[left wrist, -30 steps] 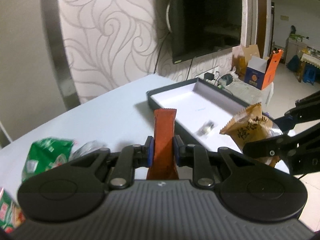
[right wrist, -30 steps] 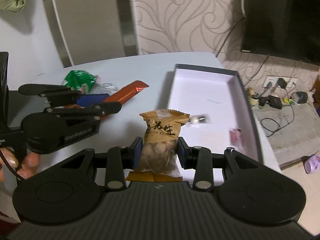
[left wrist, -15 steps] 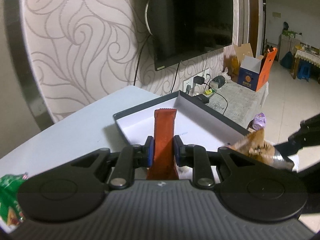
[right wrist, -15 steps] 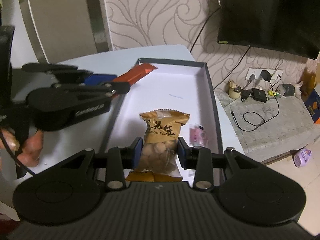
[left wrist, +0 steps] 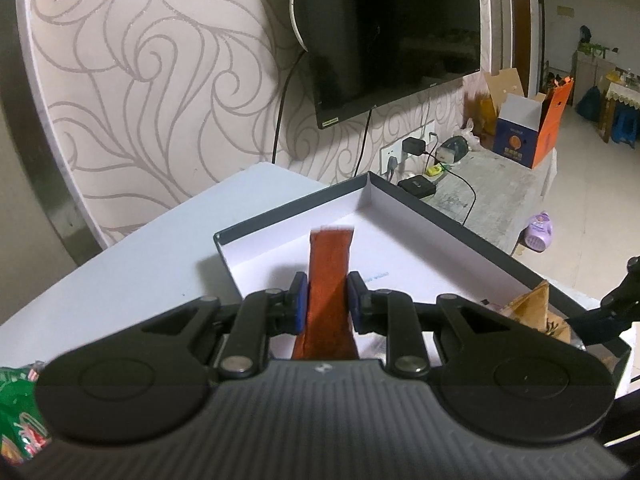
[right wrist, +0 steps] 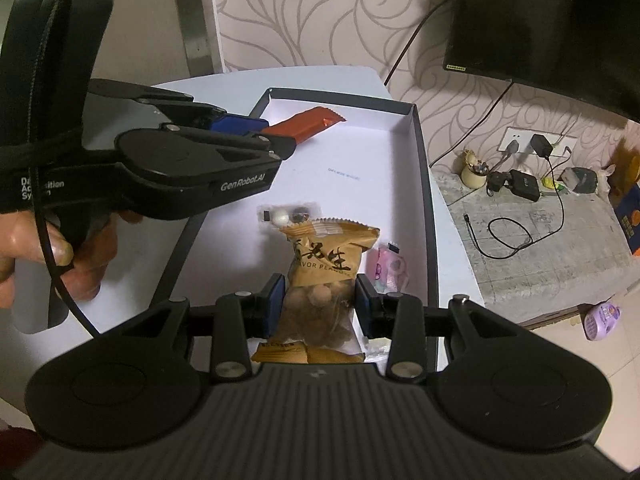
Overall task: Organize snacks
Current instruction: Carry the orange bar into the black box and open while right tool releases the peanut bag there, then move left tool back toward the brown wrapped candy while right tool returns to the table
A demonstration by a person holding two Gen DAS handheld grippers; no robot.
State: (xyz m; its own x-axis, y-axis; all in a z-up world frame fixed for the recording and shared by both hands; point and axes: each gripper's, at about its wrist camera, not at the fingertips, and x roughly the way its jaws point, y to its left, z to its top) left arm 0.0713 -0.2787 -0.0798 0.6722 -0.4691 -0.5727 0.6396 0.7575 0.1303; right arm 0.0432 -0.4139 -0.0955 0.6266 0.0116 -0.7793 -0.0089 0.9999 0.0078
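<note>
So my left claw (left wrist: 327, 298) is clamped on an orange bar (left wrist: 329, 280), pads squeezing its sides, with the bar's far end poking out over the far-left part of the box (left wrist: 448, 216). From the right wrist view that same bar (right wrist: 306, 125) hangs over the box's far left corner, and my left hand (right wrist: 60, 248) is wrapped round the handle just outside the left wall.

My right claw (right wrist: 320, 300) is gripping a tan peanut bag (right wrist: 326, 272), pads pressed into both sides of the clear lower half, held over the near end of the box. Just past the bag's top edge a small clear packet (right wrist: 288, 214) lies on the white floor of the box, and a pink candy (right wrist: 388, 266) sits to the right by the right wall.

Box sits on a white table (left wrist: 132, 260). A green wrapper (left wrist: 18, 412) shows at the near left on the table. Beyond the table, a TV (left wrist: 392, 36) hangs on the swirly wallpaper.
</note>
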